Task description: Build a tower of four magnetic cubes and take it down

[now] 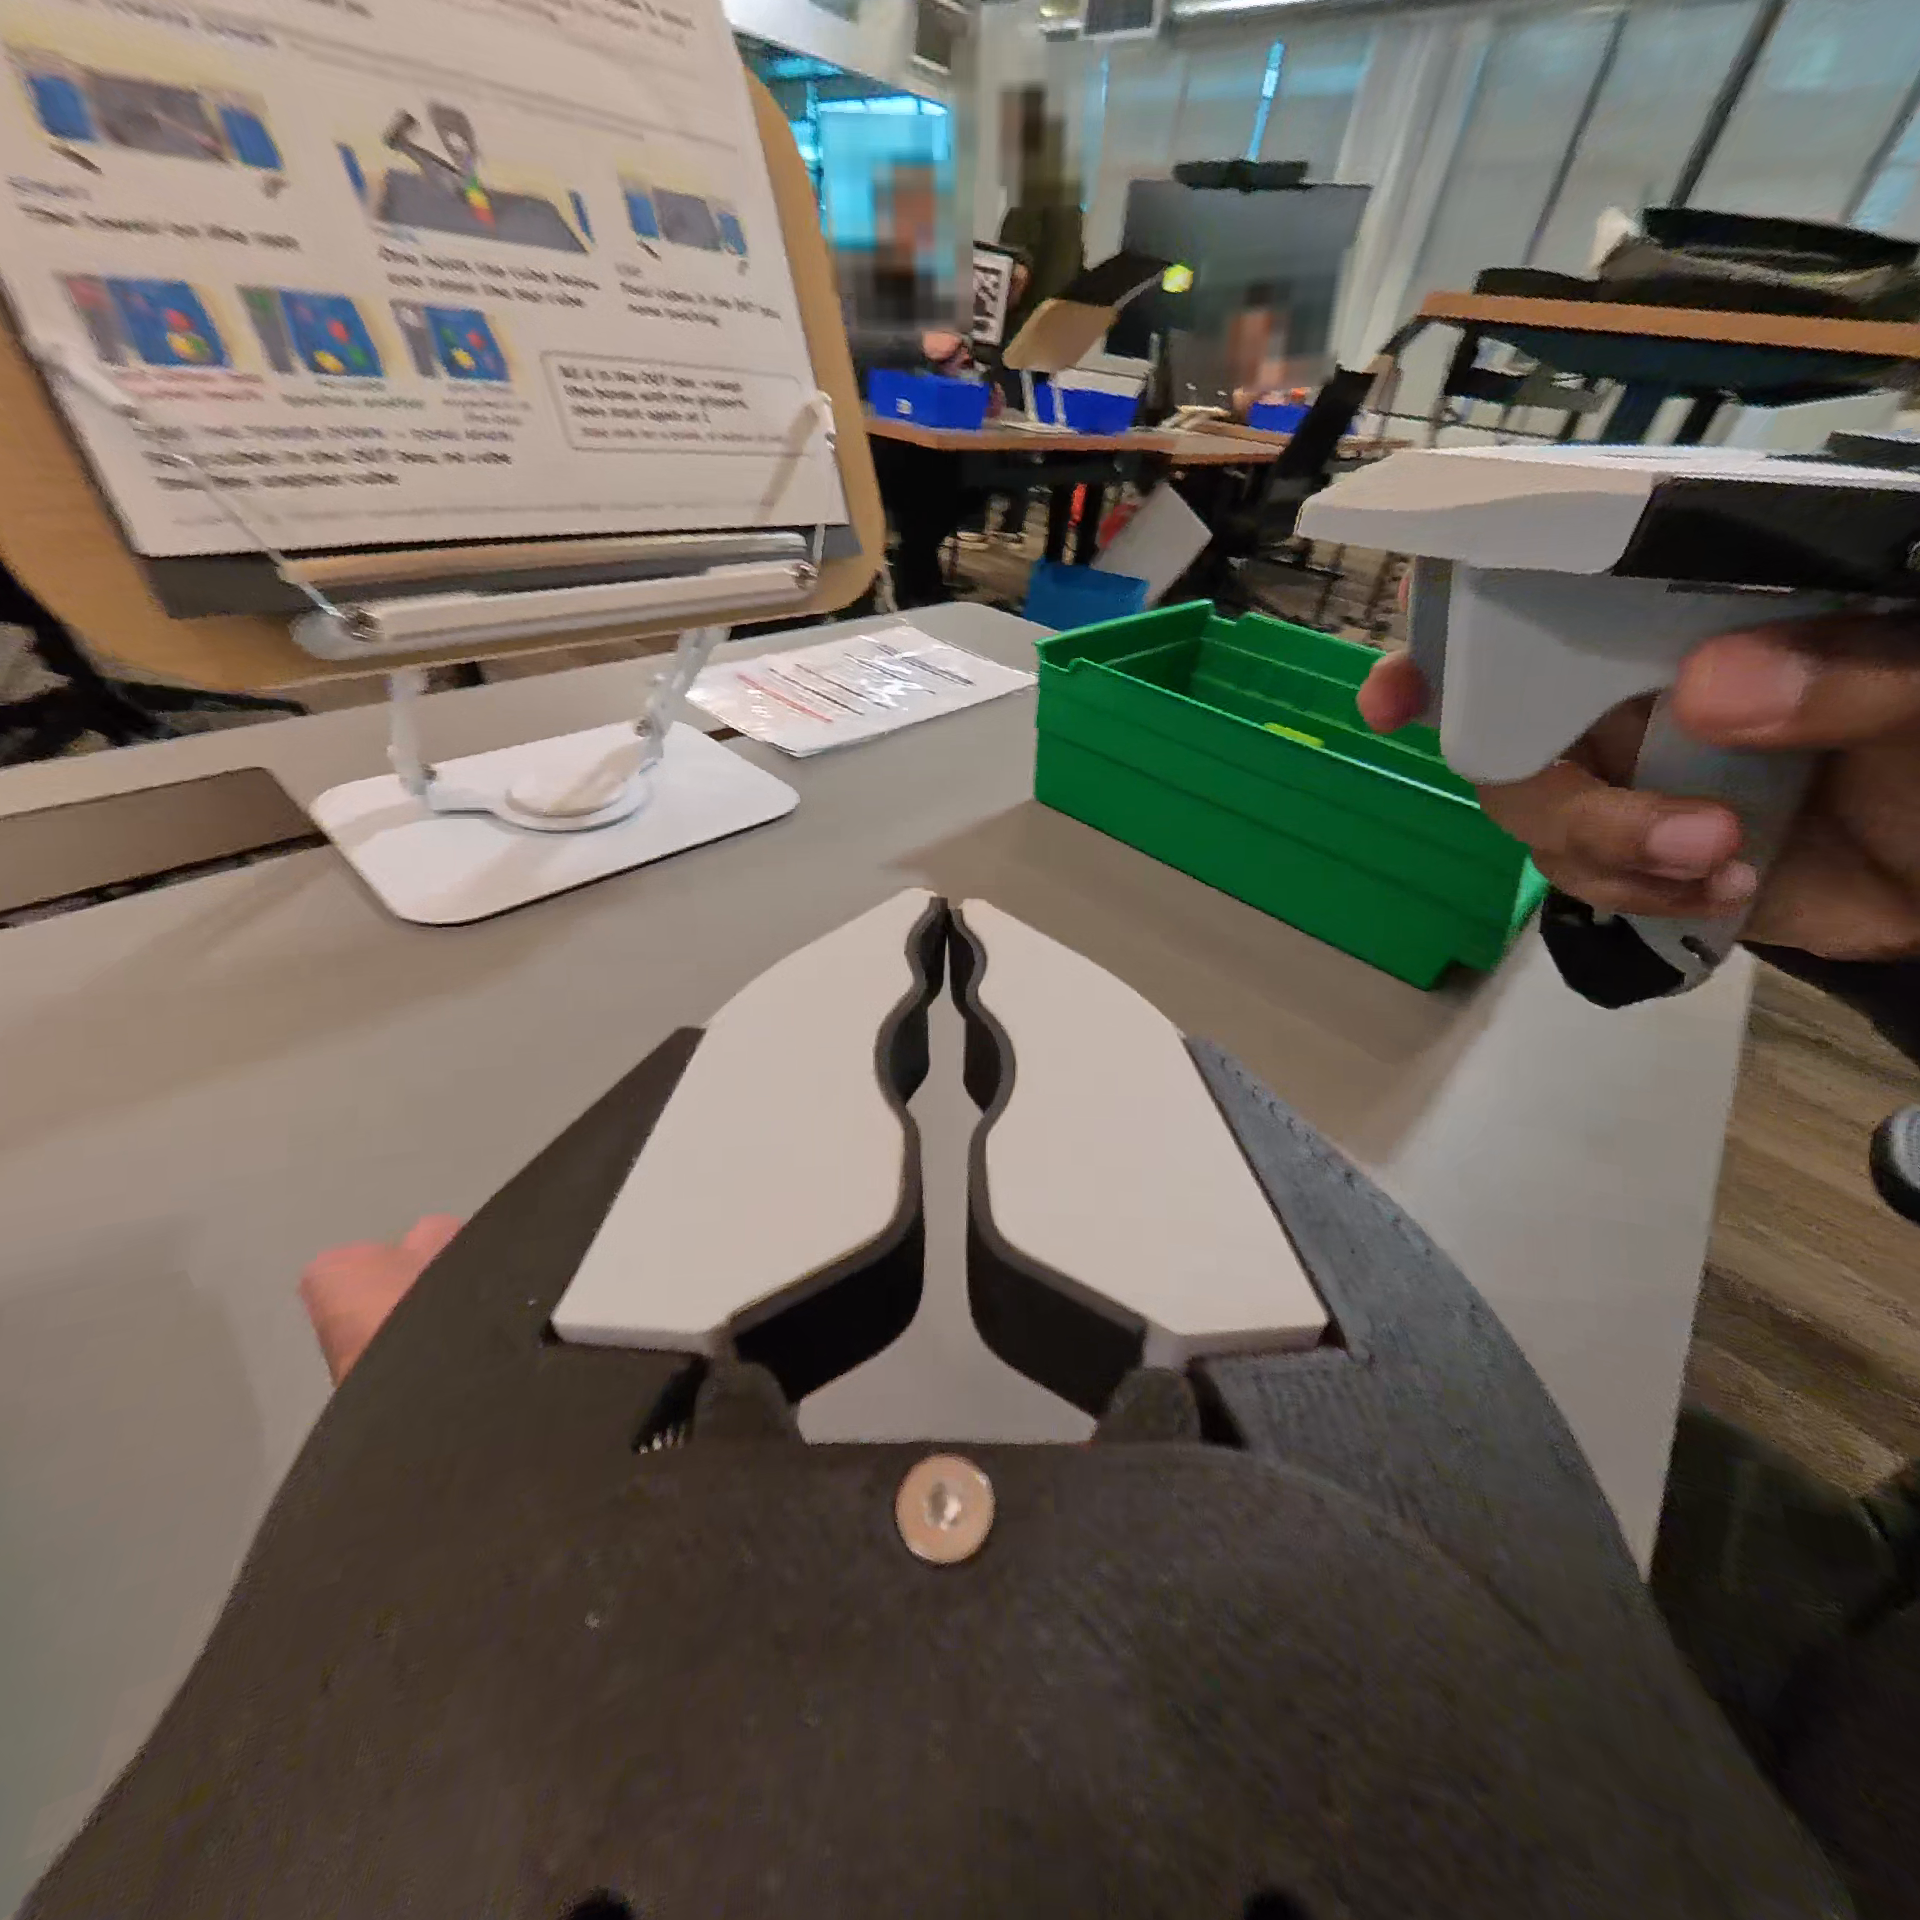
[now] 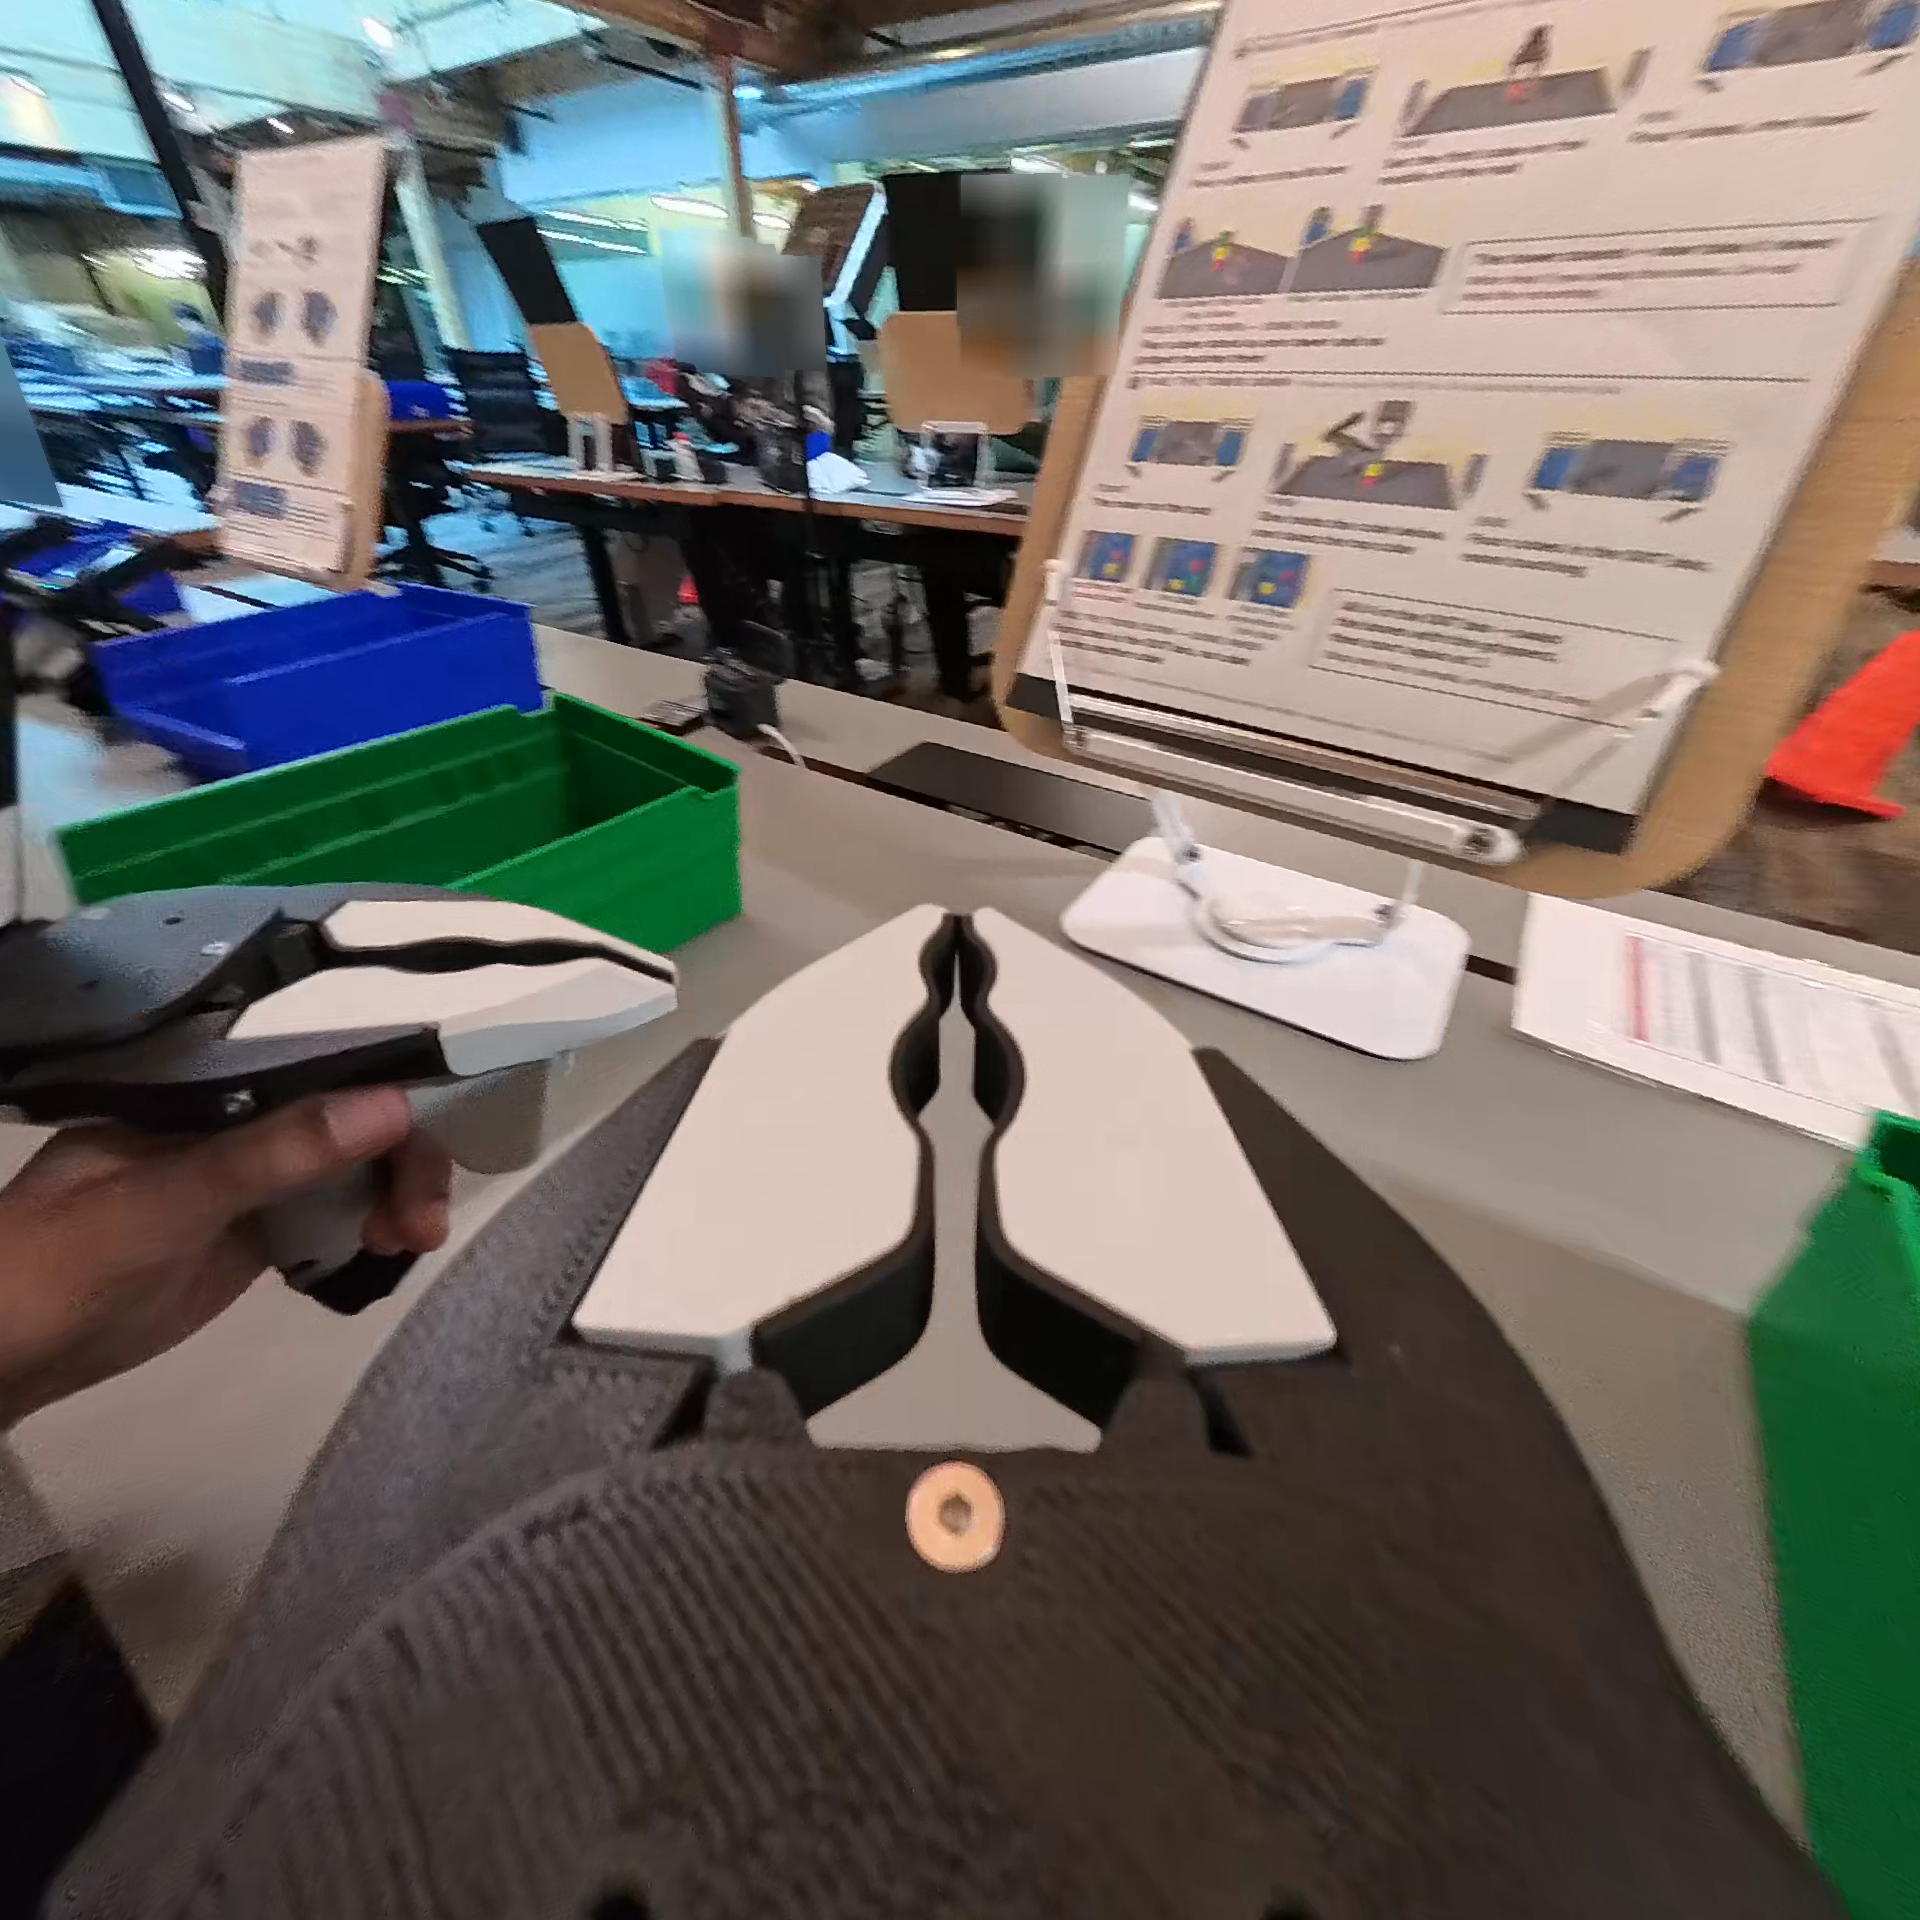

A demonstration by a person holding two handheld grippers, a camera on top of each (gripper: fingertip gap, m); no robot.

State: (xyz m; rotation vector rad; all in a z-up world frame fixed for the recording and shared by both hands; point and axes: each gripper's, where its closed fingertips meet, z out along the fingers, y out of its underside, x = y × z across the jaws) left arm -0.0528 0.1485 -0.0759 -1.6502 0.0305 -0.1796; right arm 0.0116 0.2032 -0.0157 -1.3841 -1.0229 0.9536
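Note:
My left gripper (image 1: 949, 914) is shut with nothing between its white fingers, held above the grey table (image 1: 208, 1039). It also shows in the right wrist view (image 2: 665, 971) at the left, shut, held by a hand. My right gripper (image 2: 963, 923) is shut with nothing in it, above the table near the white stand base (image 2: 1268, 966). In the left wrist view only its grey body (image 1: 1558, 623) and the hand holding it show at the right, over a green bin (image 1: 1278, 810) with a small yellow-green thing (image 1: 1294, 736) inside.
A tilted board with an instruction sheet (image 1: 416, 260) stands on a white base (image 1: 551, 821). A paper sheet (image 1: 862, 686) lies behind it. Another green bin (image 2: 436, 821) and a blue bin (image 2: 312, 665) stand at the left; a green bin corner (image 2: 1849, 1455) is at the right. People sit at tables behind.

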